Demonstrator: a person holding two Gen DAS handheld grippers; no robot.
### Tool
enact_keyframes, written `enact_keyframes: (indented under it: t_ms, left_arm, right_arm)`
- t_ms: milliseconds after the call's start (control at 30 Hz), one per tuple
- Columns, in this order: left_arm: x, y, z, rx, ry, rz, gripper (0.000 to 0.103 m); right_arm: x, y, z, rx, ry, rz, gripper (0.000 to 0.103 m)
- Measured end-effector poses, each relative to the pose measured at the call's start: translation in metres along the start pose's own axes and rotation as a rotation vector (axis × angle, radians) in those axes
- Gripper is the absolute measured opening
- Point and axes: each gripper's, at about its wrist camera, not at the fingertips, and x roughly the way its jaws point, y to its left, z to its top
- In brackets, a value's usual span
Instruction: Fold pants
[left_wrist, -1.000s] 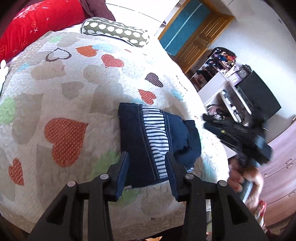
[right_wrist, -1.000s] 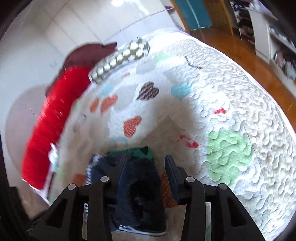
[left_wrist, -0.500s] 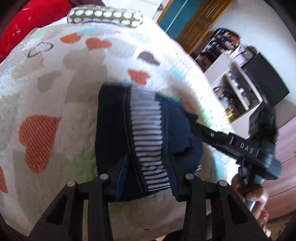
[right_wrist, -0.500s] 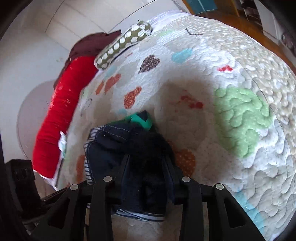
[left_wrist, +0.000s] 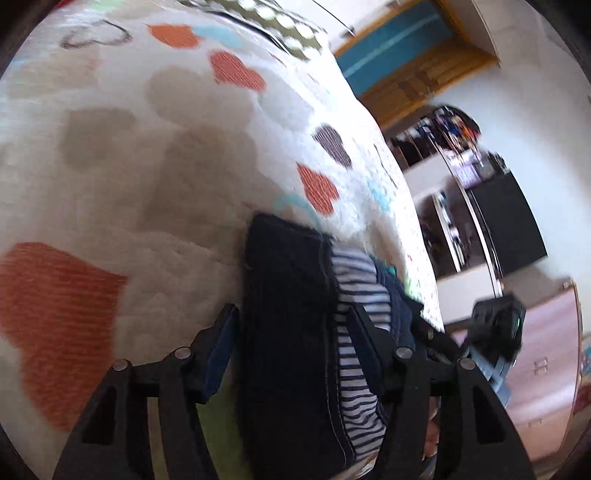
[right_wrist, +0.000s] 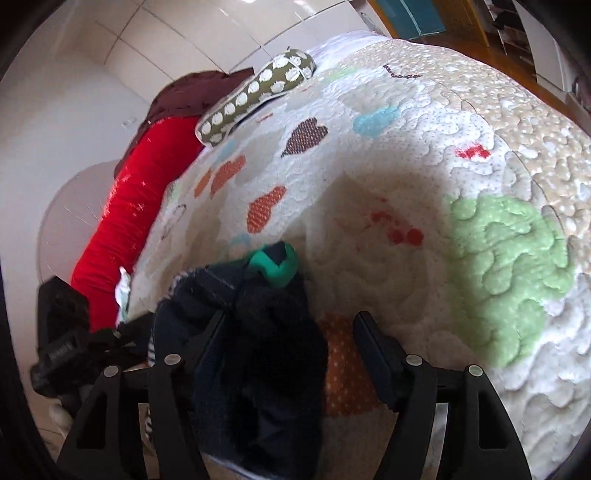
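Observation:
The folded pants (left_wrist: 291, 317) are dark navy with a blue-and-white striped band and lie on the heart-patterned quilt (left_wrist: 147, 147) near the bed's front edge. My left gripper (left_wrist: 291, 332) is open, its fingers on either side of the bundle's left half. In the right wrist view the pants (right_wrist: 266, 343) show a green trim at the far end. My right gripper (right_wrist: 291, 336) is open, its left finger against the bundle and its right finger over the quilt (right_wrist: 443, 184). Each gripper shows in the other's view, the right one (left_wrist: 495, 332) and the left one (right_wrist: 70, 343).
A red pillow (right_wrist: 125, 221), a green dotted bolster (right_wrist: 258, 88) and a maroon pillow (right_wrist: 195, 92) lie at the head of the bed. Shelves and a black cabinet (left_wrist: 509, 225) stand beside the bed, with a wooden door (left_wrist: 413, 70) behind.
Both grippers have moved in over the folded pants and now straddle the bundle. The right gripper's jaws are wider than half a second ago.

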Motion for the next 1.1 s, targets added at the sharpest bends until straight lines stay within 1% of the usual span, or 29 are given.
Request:
enact_keyframes:
  t_ms: [33, 67, 100, 167, 200, 300, 333, 433, 467, 500, 533, 567, 600, 633, 667, 700, 733, 767, 800, 833, 900, 933, 1000, 1033, 1067, 1100]
  left_arm:
    - [0.005, -0.002, -0.001, -0.004, 0.018, -0.040, 0.060]
    - [0.009, -0.004, -0.001, -0.011, 0.036, -0.074, 0.058]
    - [0.012, -0.006, 0.000, -0.020, 0.051, -0.110, 0.050]
    - [0.010, -0.012, 0.002, -0.010, 0.047, -0.118, 0.044]
    - [0.007, -0.016, 0.007, -0.001, 0.041, -0.121, 0.039]
    - [-0.007, -0.029, 0.028, 0.027, 0.000, -0.124, 0.037]
    - [-0.009, -0.031, 0.035, 0.037, -0.013, -0.116, 0.037]
    - [-0.017, -0.036, 0.063, 0.058, -0.064, -0.043, 0.039]
    - [-0.015, -0.033, 0.072, 0.046, -0.081, 0.003, 0.046]
    - [-0.011, -0.029, 0.079, 0.036, -0.089, 0.049, 0.051]
    - [-0.005, -0.021, 0.084, 0.027, -0.093, 0.109, 0.051]
    - [0.001, -0.015, 0.086, 0.017, -0.087, 0.165, 0.051]
    - [0.006, -0.007, 0.084, -0.003, -0.070, 0.211, 0.051]
    - [0.008, 0.003, 0.080, -0.033, -0.052, 0.201, 0.051]
    - [0.005, 0.011, 0.073, -0.062, -0.045, 0.156, 0.051]
    - [0.000, 0.016, 0.065, -0.082, -0.044, 0.130, 0.051]
    - [-0.008, 0.019, 0.056, -0.092, -0.051, 0.122, 0.051]
    - [-0.022, 0.020, 0.044, -0.096, -0.080, 0.124, 0.051]
    - [-0.031, 0.020, 0.036, -0.093, -0.103, 0.131, 0.051]
    - [-0.042, 0.018, 0.027, -0.087, -0.132, 0.149, 0.051]
    - [-0.066, 0.011, 0.007, -0.055, -0.214, 0.222, 0.052]
    - [-0.075, 0.007, 0.001, -0.038, -0.243, 0.251, 0.052]
    - [-0.094, -0.005, -0.009, 0.010, -0.304, 0.320, 0.052]
    - [-0.105, -0.012, -0.011, 0.033, -0.330, 0.345, 0.052]
    - [-0.114, -0.021, -0.016, 0.061, -0.364, 0.371, 0.052]
    - [-0.124, -0.029, -0.021, 0.084, -0.395, 0.391, 0.053]
  right_arm:
    - [0.003, -0.002, 0.002, 0.018, 0.007, 0.020, 0.051]
    - [0.007, -0.004, 0.003, 0.038, 0.024, 0.058, 0.032]
    - [0.009, -0.006, 0.003, 0.064, 0.050, 0.103, 0.031]
    - [0.009, -0.003, 0.005, 0.070, 0.052, 0.109, 0.027]
    - [0.008, 0.000, 0.007, 0.069, 0.051, 0.111, 0.026]
    - [0.006, 0.015, 0.021, 0.047, 0.031, 0.122, 0.025]
    - [0.006, 0.021, 0.028, 0.041, 0.019, 0.134, 0.025]
    - [0.014, 0.036, 0.050, 0.020, -0.007, 0.149, 0.025]
    - [0.018, 0.040, 0.057, 0.012, -0.017, 0.141, 0.029]
    - [0.024, 0.042, 0.063, 0.011, -0.025, 0.121, 0.036]
    - [0.030, 0.041, 0.067, 0.013, -0.031, 0.088, 0.044]
    - [0.041, 0.039, 0.070, 0.011, -0.026, 0.037, 0.059]
    - [0.053, 0.036, 0.073, 0.004, -0.008, -0.038, 0.060]
    - [0.063, 0.032, 0.074, 0.005, 0.018, -0.108, 0.059]
    - [0.066, 0.030, 0.075, 0.013, 0.032, -0.103, 0.059]
    - [0.060, 0.027, 0.073, 0.024, 0.024, -0.069, 0.059]
    - [0.048, 0.027, 0.070, 0.034, -0.001, -0.033, 0.059]
    - [0.039, 0.029, 0.069, 0.033, -0.022, -0.012, 0.059]
    - [0.025, 0.034, 0.068, 0.015, -0.050, 0.028, 0.059]
    - [0.012, 0.042, 0.067, -0.020, -0.076, 0.063, 0.059]
    - [-0.010, 0.057, 0.060, -0.079, -0.115, 0.125, 0.059]
    - [-0.012, 0.063, 0.059, -0.096, -0.117, 0.162, 0.060]
    - [-0.003, 0.073, 0.048, -0.112, -0.062, 0.242, 0.059]
    - [0.009, 0.075, 0.044, -0.112, -0.028, 0.239, 0.060]
    - [0.024, 0.074, 0.040, -0.105, 0.009, 0.193, 0.060]
    - [0.043, 0.069, 0.037, -0.088, 0.059, 0.119, 0.058]
